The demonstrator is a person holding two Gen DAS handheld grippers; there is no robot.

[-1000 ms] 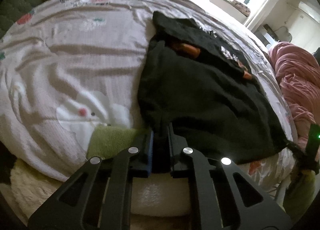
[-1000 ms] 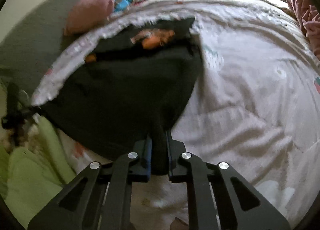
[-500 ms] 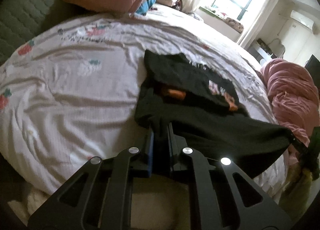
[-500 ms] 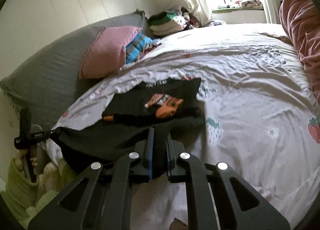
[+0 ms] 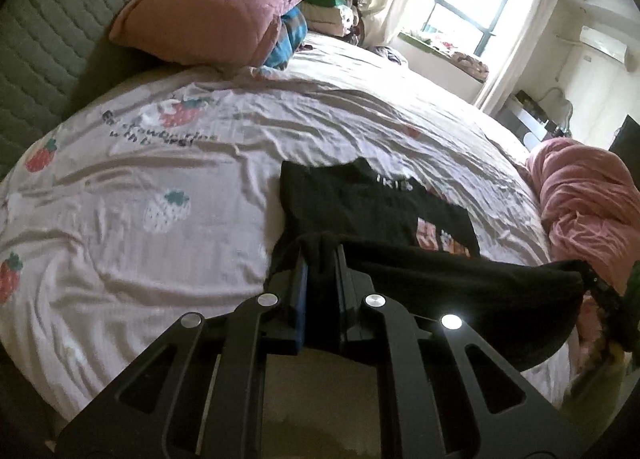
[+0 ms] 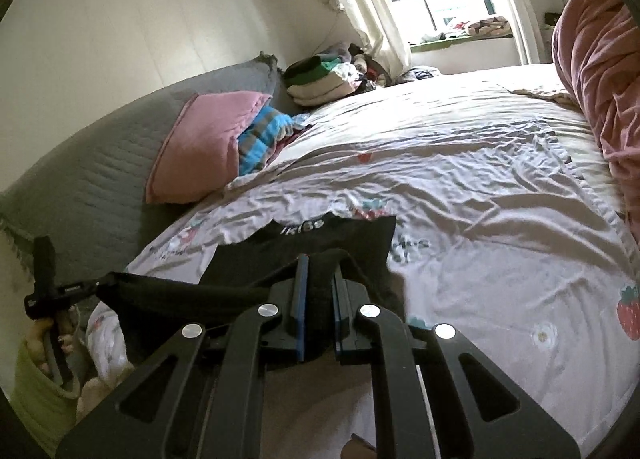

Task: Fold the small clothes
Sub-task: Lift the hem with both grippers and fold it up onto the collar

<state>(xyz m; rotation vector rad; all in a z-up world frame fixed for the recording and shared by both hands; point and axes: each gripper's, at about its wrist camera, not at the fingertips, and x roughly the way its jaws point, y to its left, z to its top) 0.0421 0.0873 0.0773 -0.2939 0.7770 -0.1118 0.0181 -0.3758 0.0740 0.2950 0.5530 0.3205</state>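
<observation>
The black shirt [image 5: 360,203], soft and matte with a pale print near its collar, lies partly on the bed while its near hem is lifted and stretched taut into a sagging band. The left gripper [image 5: 320,259] pinches one corner of that hem between its blue-lined fingers; the right gripper [image 6: 318,271] pinches the other corner. Beneath is a wrinkled sheet [image 5: 160,179] printed with strawberries. A quilted pink pillow [image 5: 208,7] leans on the padded grey headboard [image 6: 100,163].
</observation>
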